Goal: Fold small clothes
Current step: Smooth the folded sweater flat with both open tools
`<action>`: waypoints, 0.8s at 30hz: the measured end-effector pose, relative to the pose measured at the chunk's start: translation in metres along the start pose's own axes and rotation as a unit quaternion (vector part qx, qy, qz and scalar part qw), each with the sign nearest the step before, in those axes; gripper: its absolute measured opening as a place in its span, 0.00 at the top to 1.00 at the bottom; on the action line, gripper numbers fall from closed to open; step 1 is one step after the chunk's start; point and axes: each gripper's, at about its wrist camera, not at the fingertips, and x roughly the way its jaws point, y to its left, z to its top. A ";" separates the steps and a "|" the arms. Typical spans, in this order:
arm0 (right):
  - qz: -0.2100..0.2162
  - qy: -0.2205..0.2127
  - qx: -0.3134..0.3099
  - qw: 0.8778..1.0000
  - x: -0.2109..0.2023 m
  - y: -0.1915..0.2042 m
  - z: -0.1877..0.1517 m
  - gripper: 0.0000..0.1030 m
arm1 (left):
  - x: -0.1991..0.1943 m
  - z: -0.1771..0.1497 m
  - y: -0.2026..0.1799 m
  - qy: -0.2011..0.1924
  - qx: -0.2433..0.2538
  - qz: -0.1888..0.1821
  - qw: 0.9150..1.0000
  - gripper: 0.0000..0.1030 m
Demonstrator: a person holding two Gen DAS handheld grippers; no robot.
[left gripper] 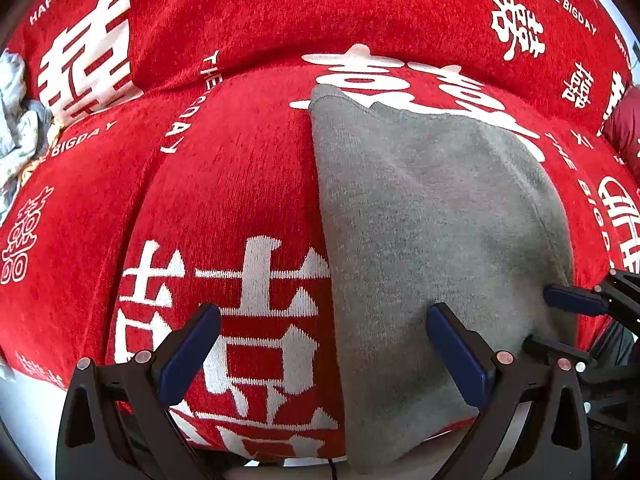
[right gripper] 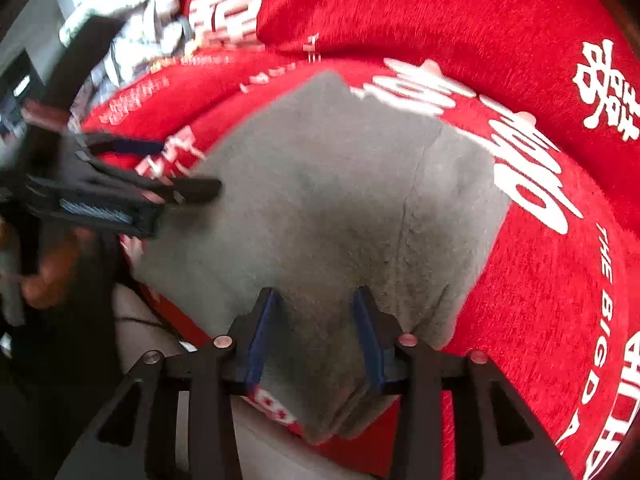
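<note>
A small grey knit garment (left gripper: 432,232) lies folded flat on a red blanket with white lettering (left gripper: 224,184). My left gripper (left gripper: 324,344) is wide open and empty, straddling the garment's left edge near its front. My right gripper (right gripper: 314,336) is partly open over the garment (right gripper: 340,200) at its near edge, with cloth between the fingers; it also shows at the right of the left wrist view (left gripper: 560,320). The left gripper appears blurred at the left of the right wrist view (right gripper: 176,168).
The red blanket (right gripper: 540,280) covers a cushioned seat and its backrest (left gripper: 320,12). A pile of pale crumpled clothes (left gripper: 16,120) lies at the far left, also visible in the right wrist view (right gripper: 132,28). A dark red item (left gripper: 626,128) sits at the right edge.
</note>
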 end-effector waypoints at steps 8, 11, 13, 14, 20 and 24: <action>-0.008 -0.013 0.002 1.000 -0.036 -0.005 -0.008 0.49 | 0.001 0.001 -0.001 -0.003 0.004 0.003 1.000 0.00; -0.017 -0.051 -0.014 0.998 -0.050 -0.005 0.009 0.37 | 0.002 0.000 0.000 -0.002 0.000 0.000 1.000 0.00; -0.028 -0.060 -0.035 0.997 -0.046 -0.002 0.026 0.36 | 0.001 0.000 0.000 -0.002 0.002 0.002 1.000 0.00; -0.032 -0.059 -0.046 0.997 -0.041 -0.001 0.033 0.36 | 0.001 0.000 -0.001 -0.003 0.003 0.003 1.000 0.00; -0.042 -0.011 -0.081 0.996 0.012 -0.003 0.062 0.36 | 0.001 0.000 0.003 0.002 0.003 -0.004 1.000 0.00; -0.030 -0.012 -0.050 0.998 0.015 -0.026 0.048 0.37 | 0.004 0.000 0.009 0.008 -0.005 -0.023 1.000 0.00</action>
